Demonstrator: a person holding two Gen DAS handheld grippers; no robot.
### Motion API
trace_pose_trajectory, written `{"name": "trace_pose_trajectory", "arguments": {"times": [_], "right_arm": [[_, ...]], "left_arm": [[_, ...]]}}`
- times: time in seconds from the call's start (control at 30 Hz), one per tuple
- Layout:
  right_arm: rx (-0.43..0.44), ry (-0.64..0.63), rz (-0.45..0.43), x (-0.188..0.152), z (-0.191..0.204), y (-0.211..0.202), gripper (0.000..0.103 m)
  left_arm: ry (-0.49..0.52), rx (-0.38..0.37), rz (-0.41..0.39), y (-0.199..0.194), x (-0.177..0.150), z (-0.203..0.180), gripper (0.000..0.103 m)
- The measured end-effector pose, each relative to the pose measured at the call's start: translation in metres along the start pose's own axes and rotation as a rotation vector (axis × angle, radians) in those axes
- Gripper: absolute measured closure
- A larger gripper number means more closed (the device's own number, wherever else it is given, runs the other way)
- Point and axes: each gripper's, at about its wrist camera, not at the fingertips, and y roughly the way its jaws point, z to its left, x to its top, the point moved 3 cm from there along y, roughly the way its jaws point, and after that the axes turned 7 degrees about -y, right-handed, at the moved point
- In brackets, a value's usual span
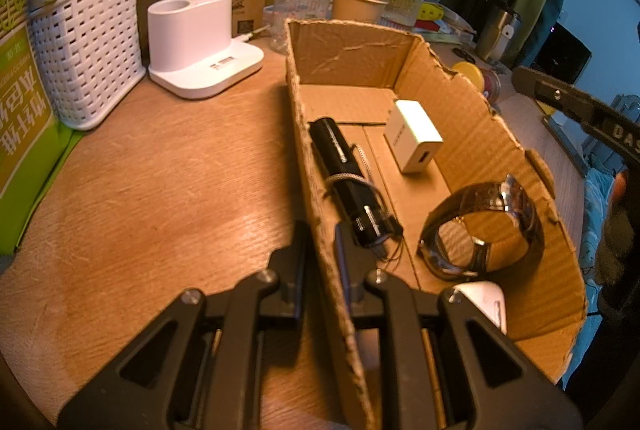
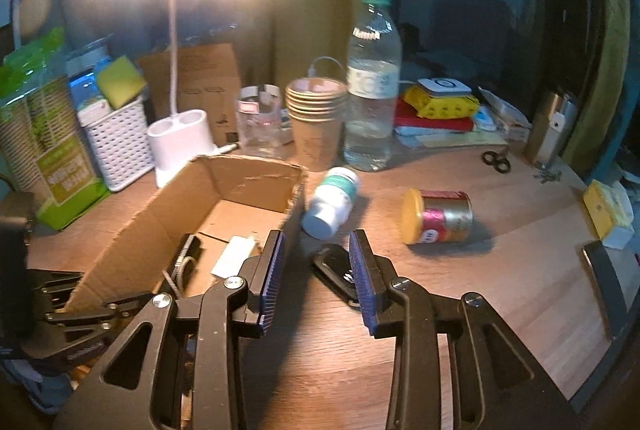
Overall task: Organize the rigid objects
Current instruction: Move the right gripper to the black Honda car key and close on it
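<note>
The black clip [image 2: 335, 276] is seen lying just beyond the parted right gripper [image 2: 318, 270], while the left gripper [image 1: 320, 266] is clenched on the box wall [image 1: 316, 190].

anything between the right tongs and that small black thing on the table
Nothing visible does. The open right tongs already frame the small black object, which lies flat on the bare wood table. The white bottle and cardboard box sit beyond it.

You have one cardboard box [image 1: 472, 134] holding one black flashlight [image 1: 348, 174], one white charger [image 1: 414, 138] and one watch [image 1: 488, 226]. Outside it: one pill bottle [image 2: 332, 206], one tin [image 2: 438, 216], one black clip [image 2: 334, 276].
</note>
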Motion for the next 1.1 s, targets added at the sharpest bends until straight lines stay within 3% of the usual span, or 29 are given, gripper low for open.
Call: {"name": "trace_pose_trajectory", "arguments": {"times": [0.47, 0.73, 1.1], "right_arm": [[-0.044, 0.05, 0.096, -0.021, -0.028, 0.038, 0.061], [-0.013, 0.025, 0.142, -0.028, -0.023, 0.057, 0.043], [0.005, -0.01, 0.203, -0.033, -0.02, 0.086, 0.042]], "left_arm": [[0.0, 0.0, 0.0, 0.0, 0.0, 0.0, 0.089], [0.0, 0.0, 0.0, 0.0, 0.0, 0.0, 0.089], [-0.001, 0.0, 0.0, 0.0, 0.0, 0.0, 0.089]]}}
